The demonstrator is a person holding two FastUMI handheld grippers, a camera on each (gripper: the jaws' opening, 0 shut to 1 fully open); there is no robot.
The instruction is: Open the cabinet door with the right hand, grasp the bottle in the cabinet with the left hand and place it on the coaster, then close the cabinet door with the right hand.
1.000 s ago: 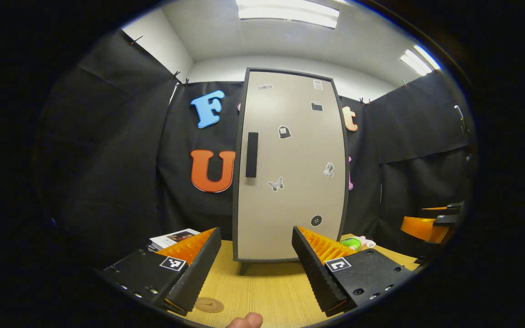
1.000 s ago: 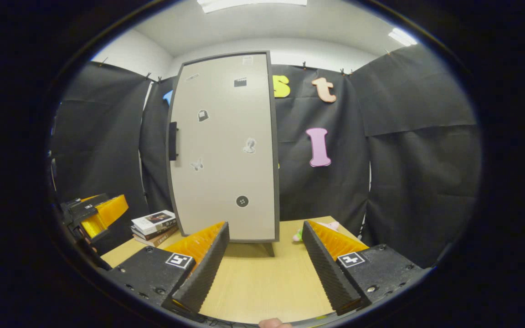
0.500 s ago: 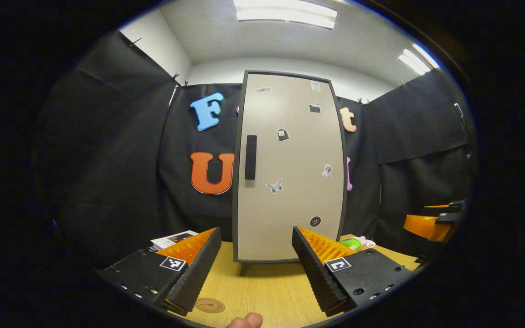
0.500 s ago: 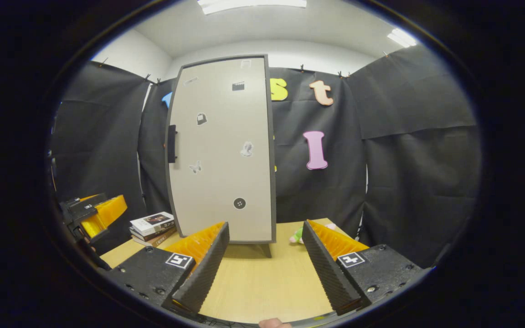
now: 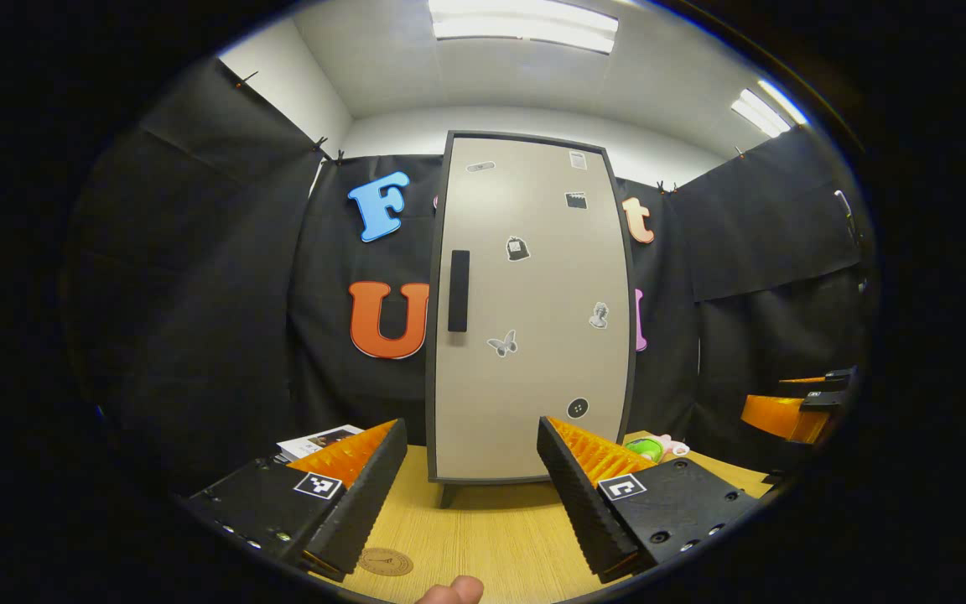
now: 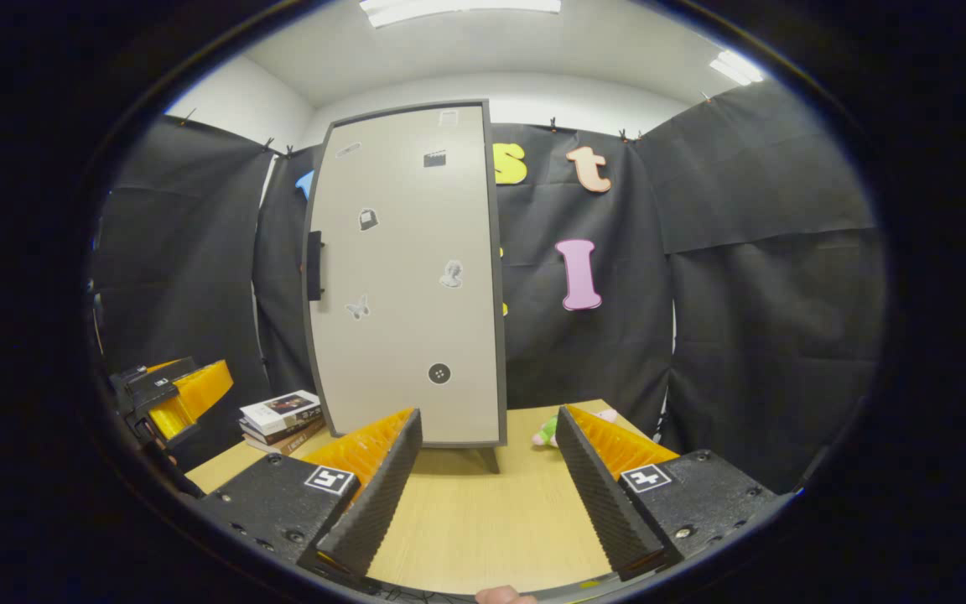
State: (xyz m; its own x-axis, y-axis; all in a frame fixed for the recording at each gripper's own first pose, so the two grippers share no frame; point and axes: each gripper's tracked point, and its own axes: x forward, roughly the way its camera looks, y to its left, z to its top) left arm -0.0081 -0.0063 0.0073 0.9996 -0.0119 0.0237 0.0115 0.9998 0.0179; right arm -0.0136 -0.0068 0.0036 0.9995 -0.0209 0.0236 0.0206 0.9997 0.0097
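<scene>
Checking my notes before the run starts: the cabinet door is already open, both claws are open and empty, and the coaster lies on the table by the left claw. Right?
Not quite: the cabinet door is shut, flush in its frame, as the left gripper view shows. The rest stands: left claw and right claw are open and empty, and the coaster lies on the table.

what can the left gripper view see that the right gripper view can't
Left gripper view: a round brown cork coaster lies on the table beside the left hand-held gripper, whose fingers are spread apart.

Right gripper view: a dark side of a stack of books faces the camera, and the right hand-held gripper is spread open.

Both: the tall beige cabinet door, closed, its black vertical handle, the light wooden table and a small green and pink toy.
</scene>
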